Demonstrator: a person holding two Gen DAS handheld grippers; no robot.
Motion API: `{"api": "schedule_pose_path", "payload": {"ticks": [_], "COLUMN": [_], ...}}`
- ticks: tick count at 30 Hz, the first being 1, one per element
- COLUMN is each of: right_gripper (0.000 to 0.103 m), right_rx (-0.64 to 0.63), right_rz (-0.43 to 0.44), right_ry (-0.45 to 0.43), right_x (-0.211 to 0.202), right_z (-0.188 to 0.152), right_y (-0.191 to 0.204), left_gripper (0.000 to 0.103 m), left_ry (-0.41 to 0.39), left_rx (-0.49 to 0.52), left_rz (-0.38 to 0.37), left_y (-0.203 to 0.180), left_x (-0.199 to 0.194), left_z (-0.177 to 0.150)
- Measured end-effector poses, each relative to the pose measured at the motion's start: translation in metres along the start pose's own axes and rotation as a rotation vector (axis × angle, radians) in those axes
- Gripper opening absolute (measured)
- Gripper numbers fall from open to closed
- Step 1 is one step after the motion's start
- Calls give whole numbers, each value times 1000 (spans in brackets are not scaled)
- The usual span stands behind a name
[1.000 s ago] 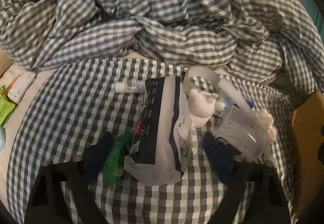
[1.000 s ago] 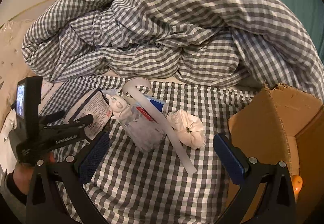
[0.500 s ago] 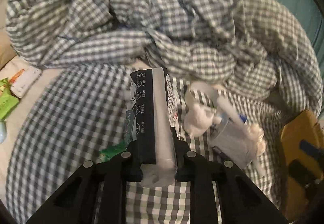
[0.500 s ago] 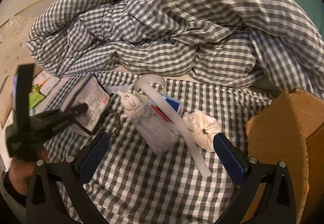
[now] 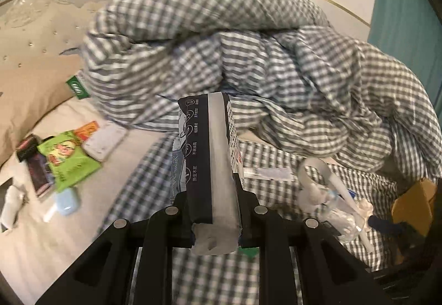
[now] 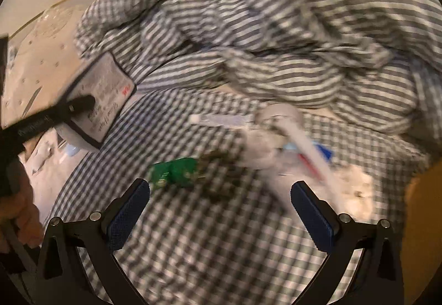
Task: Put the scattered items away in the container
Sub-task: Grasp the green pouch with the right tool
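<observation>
Gingham bed sheet [image 5: 154,194], left tongs [image 5: 214,211] clamped on black-and-white packet [image 5: 210,161], right tongs [image 6: 221,200] wide open, empty, above green wrapper [image 6: 174,171]

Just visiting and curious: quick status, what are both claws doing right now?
Left claw shut on black-and-white packet, lifted off the bed. Right claw open, empty, above green packet. Cardboard box at right; nothing seen blocking.

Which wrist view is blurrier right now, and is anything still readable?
Right wrist view: heavy motion smear, the checked duvet streaks into stripes, the green packet is soft. Left wrist view: sharper; the print on the black-and-white pack clamped in the left gripper is legible; fisheye bends the edges of both.
</observation>
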State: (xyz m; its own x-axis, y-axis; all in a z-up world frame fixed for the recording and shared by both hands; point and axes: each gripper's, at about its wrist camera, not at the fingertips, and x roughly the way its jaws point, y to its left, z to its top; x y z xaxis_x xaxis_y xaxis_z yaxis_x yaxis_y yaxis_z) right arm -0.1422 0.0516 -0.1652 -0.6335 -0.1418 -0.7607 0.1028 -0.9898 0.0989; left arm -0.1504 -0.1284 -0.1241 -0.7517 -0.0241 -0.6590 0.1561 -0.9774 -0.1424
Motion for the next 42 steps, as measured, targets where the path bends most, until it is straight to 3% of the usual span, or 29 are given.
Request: {"api": "schedule_pose_path", "payload": {"ticks": [5,9,14,16,18,20,22,24,30,42], "right_gripper": [101,91,85,80,65,56,54,46,36,35], "right_rx": [-71,-103,-108,-75,-63,-65,-68,-70,-77,1], "right_rz": [81,118,64,45,27,-5,-8,-14,-8,30], "right_ry": [61,119,164,173,178,176,181,184,154,31], "right_x": [44,77,110,119,124,127,130,133,126,51], "right_z": [-3,-6,-8,-8,-7,-7,-6,-6,-5,2], "right_y": [44,66,70,66,62,60,58,57,59,34], "left_gripper": [20,20,20,20,20,20,20,20,20,20], "left_ry": [-10,-17,-22,-19,-11,-5,-2,0,1,-28], "left_rx": [-18,-32,-56,-71,-78,-78,-80,-80,-72,-40], "left_rz": [40,59,80,87,85,83,82,80,77,47], "left_y": [28,47,68,73,75,76,75,74,69,37], "left_x": [-13,-22,-28,-27,-25,-23,-22,-22,-22,-46], "left_z": [2,2,1,-1,-4,-6,-8,-9,-8,-3]}}
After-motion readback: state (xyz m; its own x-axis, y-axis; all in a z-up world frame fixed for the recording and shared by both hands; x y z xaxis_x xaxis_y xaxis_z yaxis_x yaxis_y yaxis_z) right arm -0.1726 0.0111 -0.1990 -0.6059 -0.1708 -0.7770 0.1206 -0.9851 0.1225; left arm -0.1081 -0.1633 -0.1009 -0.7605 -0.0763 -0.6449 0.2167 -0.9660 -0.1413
